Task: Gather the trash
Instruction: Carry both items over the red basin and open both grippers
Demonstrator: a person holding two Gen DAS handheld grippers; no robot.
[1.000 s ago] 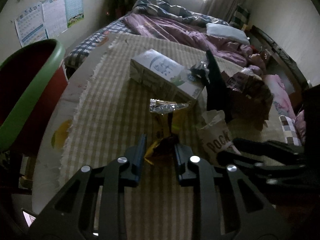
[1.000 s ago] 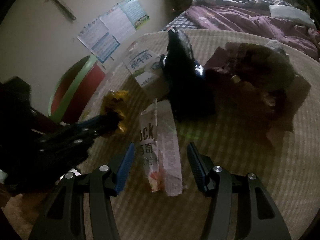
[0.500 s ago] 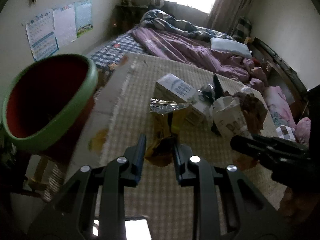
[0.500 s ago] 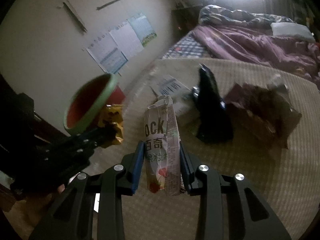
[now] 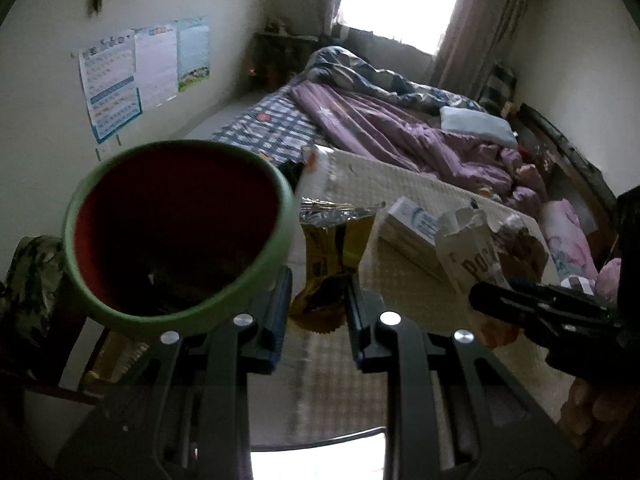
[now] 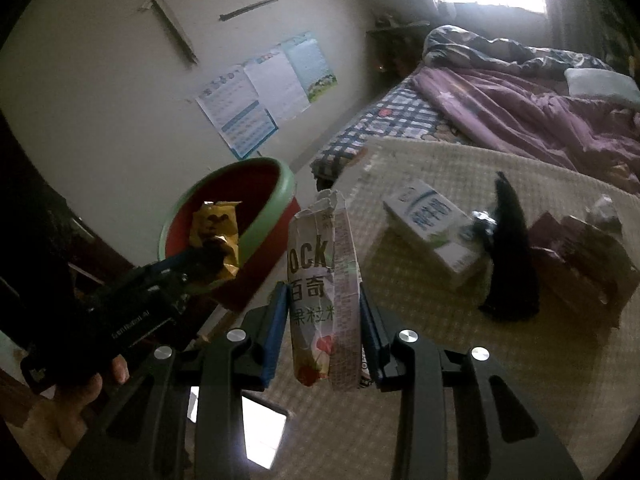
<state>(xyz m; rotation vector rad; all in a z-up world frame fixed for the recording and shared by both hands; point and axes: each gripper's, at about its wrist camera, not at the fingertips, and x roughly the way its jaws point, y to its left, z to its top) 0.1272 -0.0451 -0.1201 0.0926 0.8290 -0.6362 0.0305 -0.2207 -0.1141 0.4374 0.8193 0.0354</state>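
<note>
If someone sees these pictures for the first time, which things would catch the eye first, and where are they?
First, the red bin with a green rim, large at the left beside the mat. Next, each tool holds trash in the air: the left tool pinches a yellow snack wrapper, and the right tool clamps a torn white snack bag. Behind them a milk carton lies on the checked mat.

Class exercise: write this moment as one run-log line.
left gripper: shut on yellow wrapper | right gripper: shut on Pocky box | bin: nearby | milk carton: on mat
</note>
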